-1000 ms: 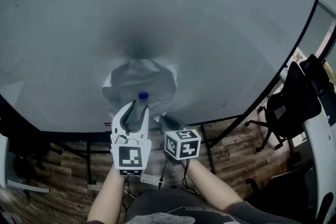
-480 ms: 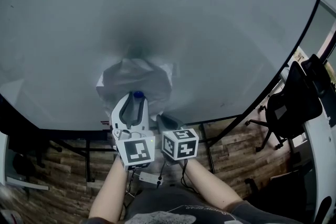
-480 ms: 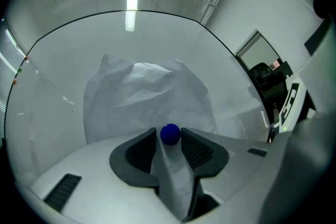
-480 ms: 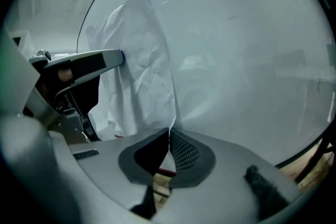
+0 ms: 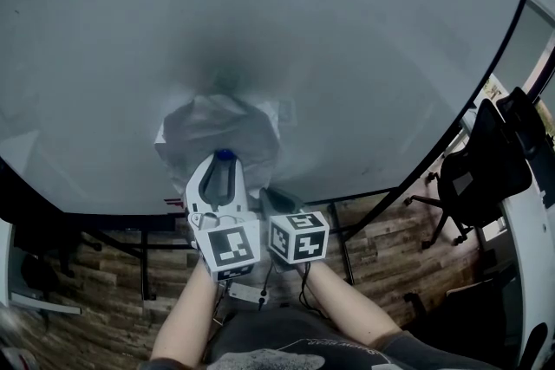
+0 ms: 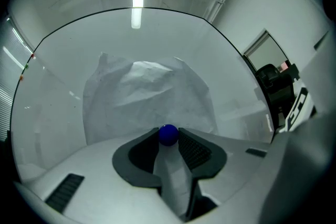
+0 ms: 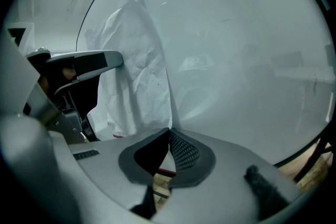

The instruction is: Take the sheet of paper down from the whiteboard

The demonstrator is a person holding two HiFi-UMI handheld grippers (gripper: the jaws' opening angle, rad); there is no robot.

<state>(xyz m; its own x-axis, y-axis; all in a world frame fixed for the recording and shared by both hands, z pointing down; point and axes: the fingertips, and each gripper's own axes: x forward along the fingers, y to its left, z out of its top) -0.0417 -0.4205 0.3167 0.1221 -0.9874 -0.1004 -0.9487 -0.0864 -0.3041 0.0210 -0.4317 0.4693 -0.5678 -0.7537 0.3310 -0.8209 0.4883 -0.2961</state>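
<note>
A crumpled white sheet of paper (image 5: 212, 127) hangs low on the whiteboard (image 5: 364, 48), with a small blue magnet (image 5: 225, 155) at its lower edge. My left gripper (image 5: 223, 164) points at the board. Its jaws have just been closing and now sit against both sides of the blue magnet (image 6: 168, 134), with the paper (image 6: 149, 93) behind it. My right gripper (image 5: 269, 197) is just to the right, shut on the sheet's lower right edge. In the right gripper view the paper (image 7: 134, 65) runs down into the right gripper (image 7: 169, 132), and the left gripper (image 7: 86, 63) shows beside it.
The whiteboard's black frame and stand legs (image 5: 342, 230) run below the grippers over a wooden floor (image 5: 381, 264). A black office chair (image 5: 481, 165) stands at the right. A small white box with cables (image 5: 245, 294) lies on the floor near the person's legs.
The left gripper has shifted slightly and its marker cube has turned. The paper and magnet have drifted a little to the left. The right gripper has stayed put.
</note>
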